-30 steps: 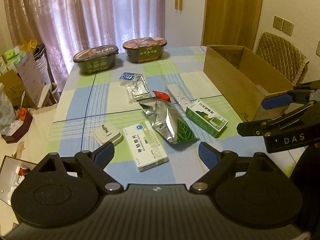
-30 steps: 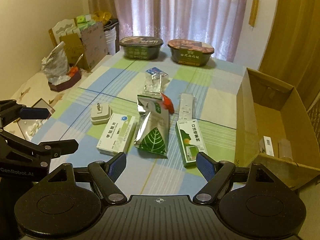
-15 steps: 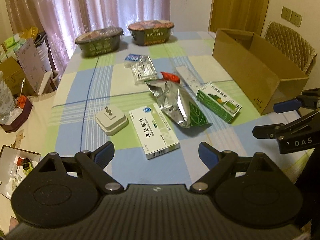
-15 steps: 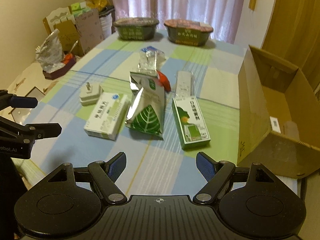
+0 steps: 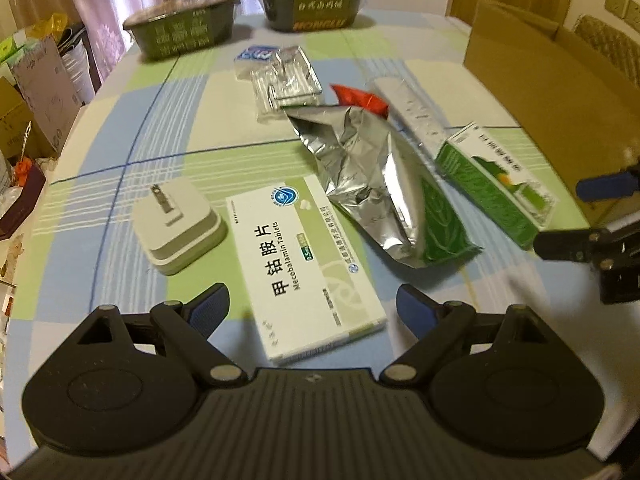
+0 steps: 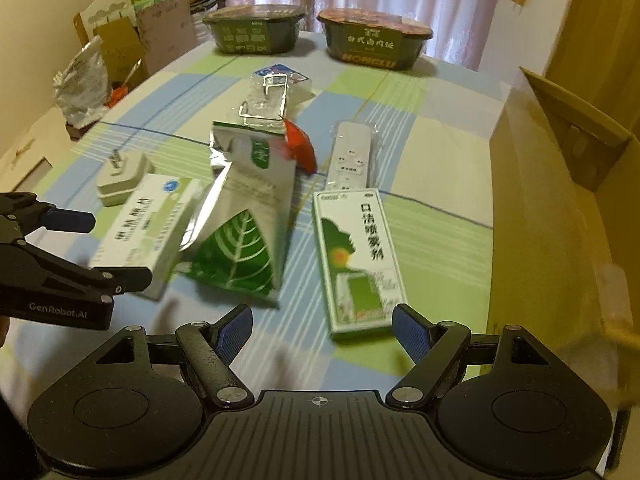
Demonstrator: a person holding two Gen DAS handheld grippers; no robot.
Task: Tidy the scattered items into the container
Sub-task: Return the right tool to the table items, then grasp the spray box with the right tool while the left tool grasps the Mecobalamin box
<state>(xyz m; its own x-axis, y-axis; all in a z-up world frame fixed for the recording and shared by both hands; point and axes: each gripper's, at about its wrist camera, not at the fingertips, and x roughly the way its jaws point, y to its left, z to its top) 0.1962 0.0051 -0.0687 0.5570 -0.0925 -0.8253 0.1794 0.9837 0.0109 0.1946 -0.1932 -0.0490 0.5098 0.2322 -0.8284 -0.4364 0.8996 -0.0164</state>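
Left tool (image 5: 312,308) open, tablet box (image 5: 306,262) between fingers

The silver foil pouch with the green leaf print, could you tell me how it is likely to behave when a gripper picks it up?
The foil pouch looks crumpled and flattened, so it is probably light and floppy, sagging from wherever it is pinched. Its glossy foil may be slippery between the pads. Its open, creased top suggests it will deform rather than hold shape.

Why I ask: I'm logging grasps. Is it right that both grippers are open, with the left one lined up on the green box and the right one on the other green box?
Not quite. The left gripper is open but lined up on the white tablet box, as the left wrist view shows. The right gripper is open, facing the green box.
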